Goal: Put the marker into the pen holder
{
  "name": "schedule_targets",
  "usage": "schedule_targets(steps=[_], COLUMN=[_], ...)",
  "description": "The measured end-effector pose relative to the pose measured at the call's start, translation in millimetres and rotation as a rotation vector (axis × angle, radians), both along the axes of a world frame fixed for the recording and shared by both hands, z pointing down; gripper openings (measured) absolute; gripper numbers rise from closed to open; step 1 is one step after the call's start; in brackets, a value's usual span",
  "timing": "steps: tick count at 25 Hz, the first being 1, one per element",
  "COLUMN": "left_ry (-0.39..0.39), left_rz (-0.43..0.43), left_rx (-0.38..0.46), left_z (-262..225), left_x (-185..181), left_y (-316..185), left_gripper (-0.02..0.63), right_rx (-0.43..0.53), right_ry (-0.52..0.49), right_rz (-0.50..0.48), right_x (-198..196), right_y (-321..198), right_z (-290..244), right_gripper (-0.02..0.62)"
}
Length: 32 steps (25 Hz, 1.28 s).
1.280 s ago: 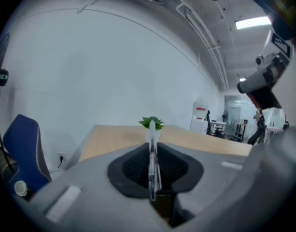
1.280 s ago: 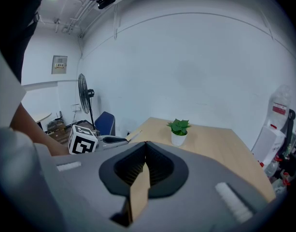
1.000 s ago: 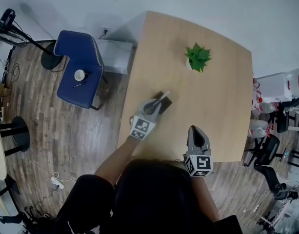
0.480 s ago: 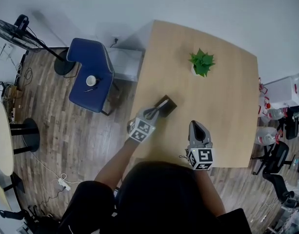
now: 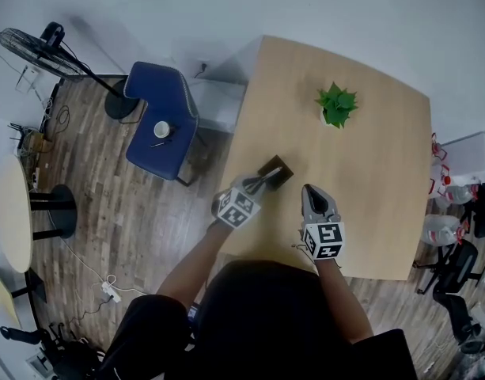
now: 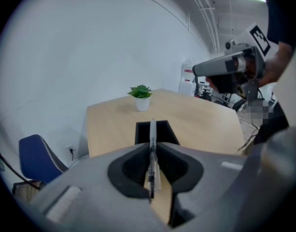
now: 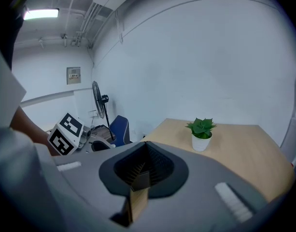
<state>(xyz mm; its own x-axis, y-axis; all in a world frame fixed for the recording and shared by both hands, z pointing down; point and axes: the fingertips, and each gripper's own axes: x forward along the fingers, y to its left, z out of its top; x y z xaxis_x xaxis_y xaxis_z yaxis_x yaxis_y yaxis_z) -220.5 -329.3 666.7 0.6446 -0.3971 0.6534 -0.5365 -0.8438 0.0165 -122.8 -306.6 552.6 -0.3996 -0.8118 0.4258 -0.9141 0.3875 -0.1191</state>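
Jaws of left gripper point(image 6: 151, 148) are clamped on marker point(image 6: 152, 128), a thin pale barrel running along the jaw line. Its far end overlaps the opening of holder point(image 6: 169, 133); can't tell whether the tip is inside or just above. Holder interior reads solid black, so no depth is visible. In head view the marker is nearly lost against the holder, and the gripper body covers most of it. Right gripper point(image 7: 145, 144) is closed on nothing: pads meet at the tips, and a strip of table point(image 7: 234, 149) shows through the lower gap. Right gripper view catches the left's tag cube point(image 7: 65, 133) but not the holder. Holder is black, boxy, matte, open-topped, near the table's left edge. Table is light wood, with plant point(image 5: 337, 106) in a white pot on the far side.
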Motion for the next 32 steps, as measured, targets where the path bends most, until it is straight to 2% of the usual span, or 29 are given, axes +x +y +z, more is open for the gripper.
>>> schedule_targets(steps=[4, 8, 16, 25, 29, 32], left_ry=[-0.068, -0.174, -0.332, -0.592, -0.645, -0.617], left_rz=[0.018, 0.097, 0.216, 0.407, 0.436, 0.416], left_rx=[-0.030, -0.030, -0.060, -0.112, -0.114, -0.109], left_z=[0.3, 0.5, 4.1, 22.4, 26.5, 24.0], left_x=[4.3, 7.7, 16.3, 29.6, 40.4, 48.4], left_y=[-0.9, -0.3, 1.5, 3.3, 0.9, -2.2], left_gripper=[0.049, 0.049, 0.049, 0.051, 0.054, 0.060], right_rx=[-0.011, -0.014, 0.021, 0.015, 0.020, 0.020], right_ry=[-0.016, -0.035, -0.071, -0.080, -0.090, -0.088], right_rz=[-0.008, -0.010, 0.011, 0.045, 0.046, 0.044], right_x=[2.0, 8.1, 29.9, 67.1, 84.6, 97.4], right_y=[-0.6, 3.9, -4.4, 15.0, 22.2, 27.0], right_z=[3.6, 6.5, -6.6, -2.2, -1.2, -2.5], right_gripper=[0.002, 0.002, 0.002, 0.002, 0.002, 0.002])
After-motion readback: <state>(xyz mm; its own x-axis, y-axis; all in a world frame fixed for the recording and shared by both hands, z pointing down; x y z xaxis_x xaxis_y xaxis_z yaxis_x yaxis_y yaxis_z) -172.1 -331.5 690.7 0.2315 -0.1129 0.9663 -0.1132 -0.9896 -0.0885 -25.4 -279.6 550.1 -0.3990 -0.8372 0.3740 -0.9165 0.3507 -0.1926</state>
